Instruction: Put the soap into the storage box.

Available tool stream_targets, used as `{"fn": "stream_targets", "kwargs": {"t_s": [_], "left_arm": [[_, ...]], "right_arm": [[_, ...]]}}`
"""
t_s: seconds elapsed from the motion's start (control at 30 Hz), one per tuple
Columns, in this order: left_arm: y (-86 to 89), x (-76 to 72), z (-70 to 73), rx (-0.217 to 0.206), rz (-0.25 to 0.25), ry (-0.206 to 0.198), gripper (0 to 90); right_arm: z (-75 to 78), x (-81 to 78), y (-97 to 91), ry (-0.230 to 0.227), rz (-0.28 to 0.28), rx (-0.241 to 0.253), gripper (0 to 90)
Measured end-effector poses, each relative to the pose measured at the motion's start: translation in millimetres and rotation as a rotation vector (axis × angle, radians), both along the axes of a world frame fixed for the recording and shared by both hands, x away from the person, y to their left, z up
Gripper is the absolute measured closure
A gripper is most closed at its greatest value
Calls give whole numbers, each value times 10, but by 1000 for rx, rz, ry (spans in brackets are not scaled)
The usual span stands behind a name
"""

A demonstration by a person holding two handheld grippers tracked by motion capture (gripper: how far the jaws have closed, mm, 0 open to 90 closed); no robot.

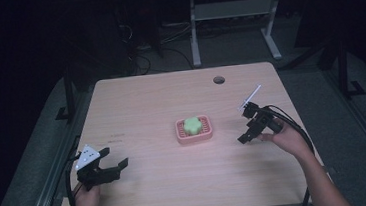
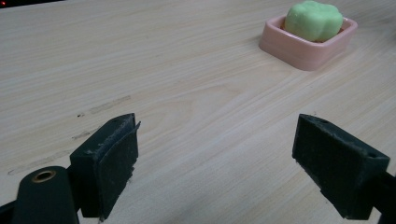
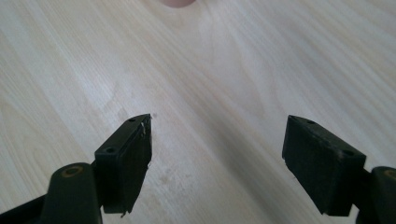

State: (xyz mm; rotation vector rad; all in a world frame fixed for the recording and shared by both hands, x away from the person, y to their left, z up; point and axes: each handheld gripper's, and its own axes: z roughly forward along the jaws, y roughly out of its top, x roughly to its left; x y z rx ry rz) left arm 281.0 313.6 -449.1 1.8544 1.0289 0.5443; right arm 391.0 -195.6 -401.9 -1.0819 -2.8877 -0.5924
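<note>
A pink soap dish [image 1: 194,130] sits near the middle of the wooden table [image 1: 168,184], with a green flower-shaped soap [image 1: 192,125] lying in it. In the left gripper view the dish [image 2: 308,49] and soap [image 2: 313,20] appear at the upper right, well ahead of the jaws. My left gripper [image 1: 114,159] is held low at the table's front left, open and holding nothing [image 2: 217,149]. My right gripper [image 1: 245,126] hovers to the right of the dish, open, with bare wood between its jaws [image 3: 217,149]. A sliver of the pink dish [image 3: 177,3] touches the top edge of the right gripper view.
A round cable hole [image 1: 218,80] is in the table's far right part. Faint dark marks [image 1: 116,137] lie on the wood left of the dish. Beyond the table stand a white desk frame [image 1: 233,13] and cables on a dark floor.
</note>
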Motion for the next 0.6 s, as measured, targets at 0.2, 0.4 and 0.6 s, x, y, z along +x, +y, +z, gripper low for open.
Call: {"fn": "stream_targets", "kwargs": {"t_s": [0.2, 0.4, 0.6], "left_arm": [[-2, 0, -3, 1, -1, 1, 141], [-9, -3, -2, 5, -4, 4, 140], [-15, 1, -12, 9, -3, 6, 141]], "right_arm": [[-33, -104, -77, -9, 3, 5, 240], [-52, -192, -168, -15, -10, 8, 240], [-106, -283, -272, -19, -28, 37, 241]]}}
